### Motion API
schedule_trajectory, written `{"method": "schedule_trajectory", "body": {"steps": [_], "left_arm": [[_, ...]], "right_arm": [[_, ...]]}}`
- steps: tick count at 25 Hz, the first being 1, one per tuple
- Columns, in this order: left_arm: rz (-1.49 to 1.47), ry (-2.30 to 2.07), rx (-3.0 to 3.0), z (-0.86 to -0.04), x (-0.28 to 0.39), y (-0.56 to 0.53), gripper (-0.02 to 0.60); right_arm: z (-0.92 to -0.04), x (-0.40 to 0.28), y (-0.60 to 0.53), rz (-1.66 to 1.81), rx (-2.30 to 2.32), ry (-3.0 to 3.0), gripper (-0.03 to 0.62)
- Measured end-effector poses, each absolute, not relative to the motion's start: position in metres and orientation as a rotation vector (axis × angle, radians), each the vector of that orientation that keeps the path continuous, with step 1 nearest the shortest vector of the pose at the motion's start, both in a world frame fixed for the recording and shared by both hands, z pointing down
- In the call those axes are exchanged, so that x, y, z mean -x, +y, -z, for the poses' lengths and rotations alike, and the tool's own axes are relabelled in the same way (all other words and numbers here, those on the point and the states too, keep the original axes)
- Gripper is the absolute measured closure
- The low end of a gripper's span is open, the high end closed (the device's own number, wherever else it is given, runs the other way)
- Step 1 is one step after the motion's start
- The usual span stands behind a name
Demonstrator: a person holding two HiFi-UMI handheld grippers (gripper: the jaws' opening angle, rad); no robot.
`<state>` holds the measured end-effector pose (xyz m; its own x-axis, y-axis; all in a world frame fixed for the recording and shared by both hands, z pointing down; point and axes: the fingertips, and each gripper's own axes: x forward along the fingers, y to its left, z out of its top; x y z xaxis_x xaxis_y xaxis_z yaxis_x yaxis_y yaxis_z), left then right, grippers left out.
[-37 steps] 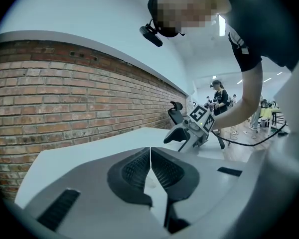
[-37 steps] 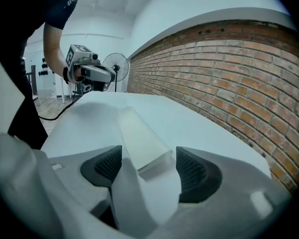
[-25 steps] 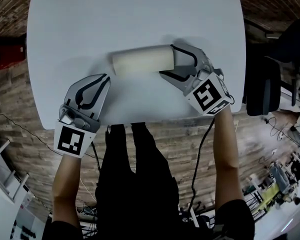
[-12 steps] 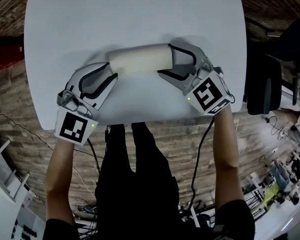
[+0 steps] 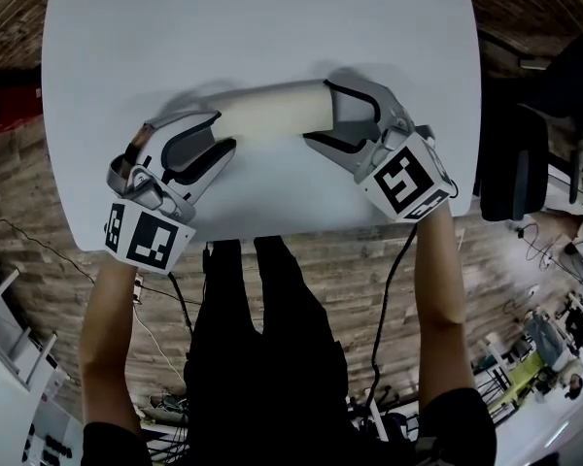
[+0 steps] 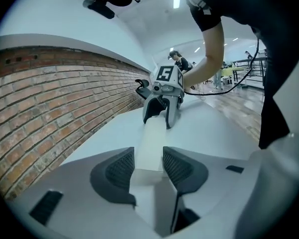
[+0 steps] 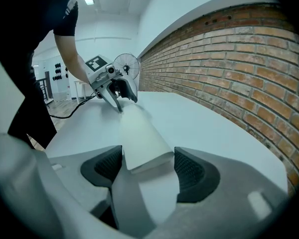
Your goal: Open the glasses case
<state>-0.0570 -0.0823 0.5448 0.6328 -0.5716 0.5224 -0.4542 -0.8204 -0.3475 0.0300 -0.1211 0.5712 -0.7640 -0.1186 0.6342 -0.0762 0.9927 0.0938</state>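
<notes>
A cream glasses case (image 5: 272, 113) lies closed across the white table (image 5: 272, 17). My right gripper (image 5: 318, 111) is shut on its right end, and both pads touch the case (image 7: 139, 133) in the right gripper view (image 7: 148, 153). My left gripper (image 5: 225, 130) stands at the left end. Its jaws have just been opening and now straddle that end of the case (image 6: 152, 138), with narrow gaps at the pads (image 6: 120, 167). Each gripper view shows the other gripper at the far end: the right gripper (image 6: 158, 122), the left gripper (image 7: 127, 103).
The table's near edge (image 5: 272, 229) runs just below both grippers, with the person's legs (image 5: 262, 338) behind it. A dark chair (image 5: 515, 163) stands off the right side. Cables (image 5: 389, 289) hang from the grippers. A fan (image 7: 126, 66) stands beyond the table.
My left gripper has moved up to the case's left end, rolled, and gone from shut to open around it. The case has tilted a little. The right gripper has kept its place.
</notes>
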Motion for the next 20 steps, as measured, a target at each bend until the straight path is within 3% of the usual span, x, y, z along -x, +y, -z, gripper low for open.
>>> {"method": "schedule_trajectory", "body": {"steps": [20], "left_arm": [[1.000,0.769,2.664,-0.5497,0.0521,-0.0828,0.405]], "right_arm": [[-0.5707,-0.0312,-0.1200,0.086,-0.134,-2.445,0.270]]}}
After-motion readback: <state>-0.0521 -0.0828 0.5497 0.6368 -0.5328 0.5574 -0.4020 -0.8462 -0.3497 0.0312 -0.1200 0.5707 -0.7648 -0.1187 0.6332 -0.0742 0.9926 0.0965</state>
